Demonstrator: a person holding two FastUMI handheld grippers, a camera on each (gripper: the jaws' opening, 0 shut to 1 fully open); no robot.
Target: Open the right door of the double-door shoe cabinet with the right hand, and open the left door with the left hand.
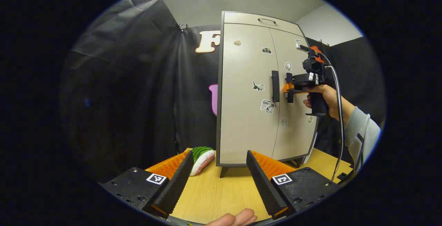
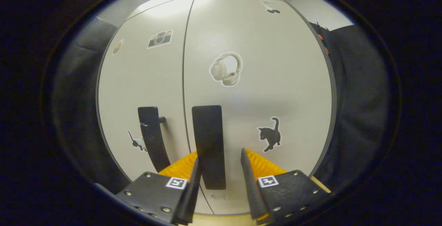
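A beige double-door shoe cabinet (image 1: 248, 122) stands on the table with both doors closed. The left door's black handle (image 1: 275, 86) and the right door's sit side by side at the middle seam. A hand (image 1: 323, 96) holds my right gripper (image 1: 289, 88) up against the right door's handle. In the right gripper view that handle (image 2: 208, 139) stands upright between the fingers of the right gripper (image 2: 219, 160); the jaws are open, with a gap on the handle's right side. The left door's handle (image 2: 152, 139) lies just to its left. My left gripper (image 1: 219, 157) hovers open over the table, well short of the cabinet.
A green, white and pink plush object (image 1: 201, 157) lies on the wooden table (image 1: 214, 195) by the cabinet's left foot. A top drawer with a small handle (image 1: 266, 20) sits above the doors. A cable (image 1: 340, 115) hangs from the right gripper. A fingertip (image 1: 238, 217) shows at the bottom edge.
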